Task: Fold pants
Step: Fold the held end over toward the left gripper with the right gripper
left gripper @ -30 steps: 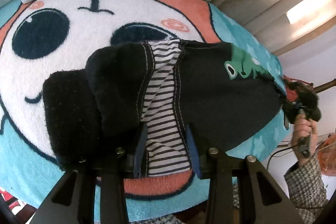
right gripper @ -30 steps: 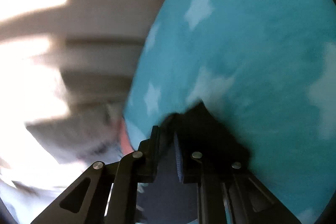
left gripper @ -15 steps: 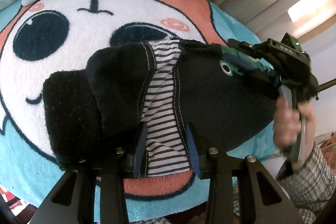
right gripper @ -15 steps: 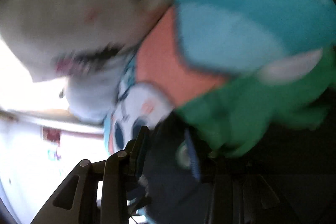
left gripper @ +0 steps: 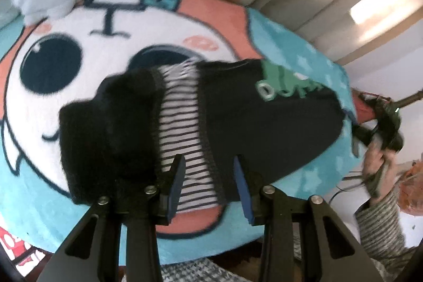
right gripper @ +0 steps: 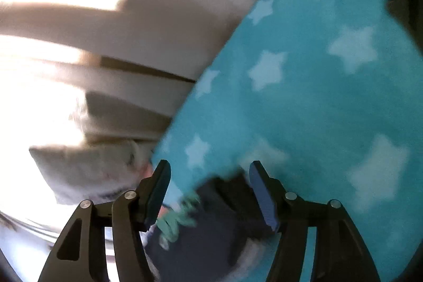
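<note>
Fingers (left gripper: 176, 177) of both grippers stand apart, gripping nothing; the left pair straddles the striped lining of the black fleece pants (left gripper: 264, 128), which lie half folded on a plush cartoon blanket (left gripper: 79, 202). Soft, light and floppy by the look of them, they are best pinched at a stitched hem.

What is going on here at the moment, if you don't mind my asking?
A person holding a gripper in each hand is folding small dark pants on a cartoon blanket. The pants lie partly folded, striped lining showing. The left gripper is open over the lining near the waist. The right gripper is open at the blanket's starry edge, with the end bearing the green print between its jaws, not clamped.
</note>
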The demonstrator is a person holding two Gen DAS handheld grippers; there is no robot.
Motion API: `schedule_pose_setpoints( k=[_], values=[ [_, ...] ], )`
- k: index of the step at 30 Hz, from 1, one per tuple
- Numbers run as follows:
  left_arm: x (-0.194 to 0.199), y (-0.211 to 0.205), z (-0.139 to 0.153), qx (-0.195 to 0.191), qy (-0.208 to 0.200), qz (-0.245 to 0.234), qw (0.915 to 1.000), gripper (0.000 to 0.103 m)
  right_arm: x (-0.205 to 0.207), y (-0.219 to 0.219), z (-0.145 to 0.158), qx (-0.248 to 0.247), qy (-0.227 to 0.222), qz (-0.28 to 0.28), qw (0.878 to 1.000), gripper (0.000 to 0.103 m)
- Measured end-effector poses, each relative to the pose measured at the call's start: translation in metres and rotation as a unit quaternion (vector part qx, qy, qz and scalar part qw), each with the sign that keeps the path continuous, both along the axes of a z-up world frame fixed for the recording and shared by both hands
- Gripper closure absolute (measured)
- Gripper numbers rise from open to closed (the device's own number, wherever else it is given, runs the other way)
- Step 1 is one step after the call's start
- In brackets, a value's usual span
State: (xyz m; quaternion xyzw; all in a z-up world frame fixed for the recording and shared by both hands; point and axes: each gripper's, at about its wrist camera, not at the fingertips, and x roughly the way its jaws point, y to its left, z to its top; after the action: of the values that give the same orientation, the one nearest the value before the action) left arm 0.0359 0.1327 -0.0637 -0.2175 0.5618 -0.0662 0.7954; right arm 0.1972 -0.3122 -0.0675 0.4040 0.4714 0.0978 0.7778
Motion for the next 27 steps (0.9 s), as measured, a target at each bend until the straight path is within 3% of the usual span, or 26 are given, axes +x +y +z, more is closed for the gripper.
schedule_pose_setpoints(
  k=[3,7,13,17,19,21,23,25,26,27],
  values=[
    [0.018,-0.018,0.009,-0.019,-0.005,-0.037,0.9991,0.066,-0.033,-0.008,-0.002,-0.032,0.004,0.012,0.999,0.036],
    [0.058,-0.056,0.013,-0.032,-0.008,-0.087,0.9957,0.065,-0.045,-0.011,-0.017,-0.04,0.009,0.029,0.999,0.036],
    [0.15,-0.134,0.012,-0.059,-0.013,-0.175,0.9826,0.065,-0.042,0.023,-0.023,-0.061,0.007,0.067,0.996,0.036],
    [0.203,-0.193,0.007,-0.048,-0.004,-0.232,0.9715,0.064,-0.041,0.037,-0.024,-0.083,0.004,0.073,0.994,0.037],
    [0.22,-0.22,0.003,-0.047,0.0,-0.262,0.9639,0.062,-0.04,0.042,-0.026,-0.084,0.009,0.08,0.993,0.044],
    [0.231,-0.244,-0.008,-0.052,0.021,-0.293,0.9544,0.054,-0.038,0.044,-0.031,-0.083,0.019,0.08,0.993,0.065],
    [0.235,-0.263,-0.021,-0.035,0.035,-0.314,0.9481,0.055,-0.037,0.042,-0.036,-0.079,0.028,0.075,0.994,0.075],
    [0.233,-0.275,-0.028,-0.018,0.044,-0.338,0.9399,0.069,-0.037,0.038,-0.037,-0.068,0.033,0.066,0.995,0.078],
    [0.229,-0.278,-0.029,-0.006,0.041,-0.349,0.9364,0.09,-0.037,0.038,-0.035,-0.071,0.032,0.067,0.995,0.079],
    [0.225,-0.275,-0.028,-0.007,0.04,-0.354,0.9342,0.092,-0.037,0.04,-0.032,-0.078,0.028,0.071,0.994,0.08]
  ],
)
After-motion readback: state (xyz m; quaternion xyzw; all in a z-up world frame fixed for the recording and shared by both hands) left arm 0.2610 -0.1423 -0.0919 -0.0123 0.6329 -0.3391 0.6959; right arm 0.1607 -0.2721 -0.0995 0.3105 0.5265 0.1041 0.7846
